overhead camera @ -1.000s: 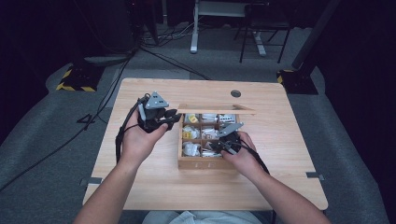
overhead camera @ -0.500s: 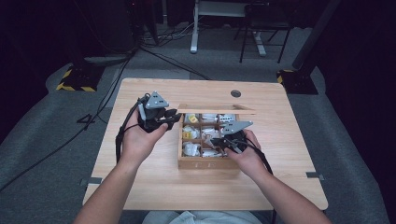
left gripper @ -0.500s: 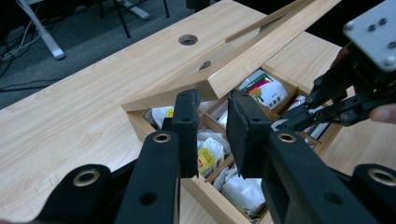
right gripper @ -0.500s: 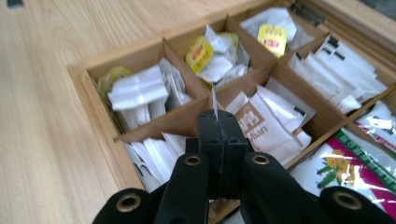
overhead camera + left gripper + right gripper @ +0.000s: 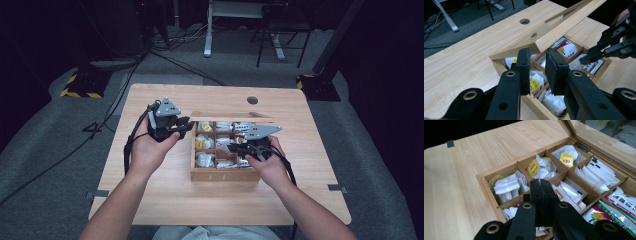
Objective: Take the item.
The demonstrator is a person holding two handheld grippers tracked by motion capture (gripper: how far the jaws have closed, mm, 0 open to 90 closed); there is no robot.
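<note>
Pinching a thin white packet [image 5: 539,175] between clenched jaws, the right gripper [image 5: 232,148] hovers over the near compartments of the open box [image 5: 225,175] at the table's centre. The left gripper [image 5: 187,125], jaws drawn close, rests at the box's far-left corner, apparently steadying it.

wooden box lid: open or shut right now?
Open. The lid stands raised off the wooden box along its far edge, and the compartments with tea bags lie exposed.
</note>
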